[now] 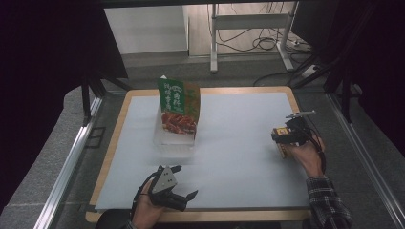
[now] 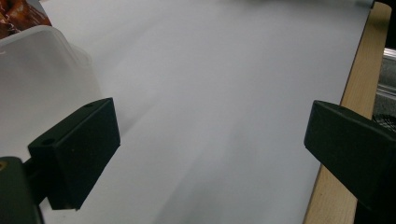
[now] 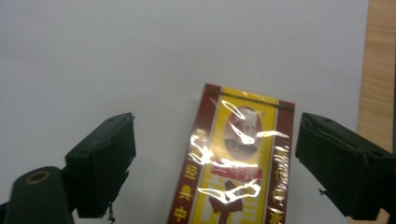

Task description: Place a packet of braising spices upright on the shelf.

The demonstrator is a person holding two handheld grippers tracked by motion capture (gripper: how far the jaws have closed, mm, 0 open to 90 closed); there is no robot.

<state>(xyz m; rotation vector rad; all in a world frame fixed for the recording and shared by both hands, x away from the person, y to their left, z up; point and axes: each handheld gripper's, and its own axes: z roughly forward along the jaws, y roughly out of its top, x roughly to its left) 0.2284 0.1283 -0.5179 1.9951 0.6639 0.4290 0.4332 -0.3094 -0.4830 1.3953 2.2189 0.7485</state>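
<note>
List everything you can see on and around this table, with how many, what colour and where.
Red and yellow packet: one, shiny wrapper, lying flat near the table's right edge, between the right gripper's open jaws, not pinched.
Green pouch: one, green with a red food picture, upright in the container, far left of centre.
Clear container: one, translucent white, under the pouch.
Mat: one, white, covering the tabletop.
Table: one, light wood rim around the mat.
Cables: several, dark, on the floor beyond the table.
Left gripper: black, open, near edge.
Right gripper: black, open, over the packet.
</note>
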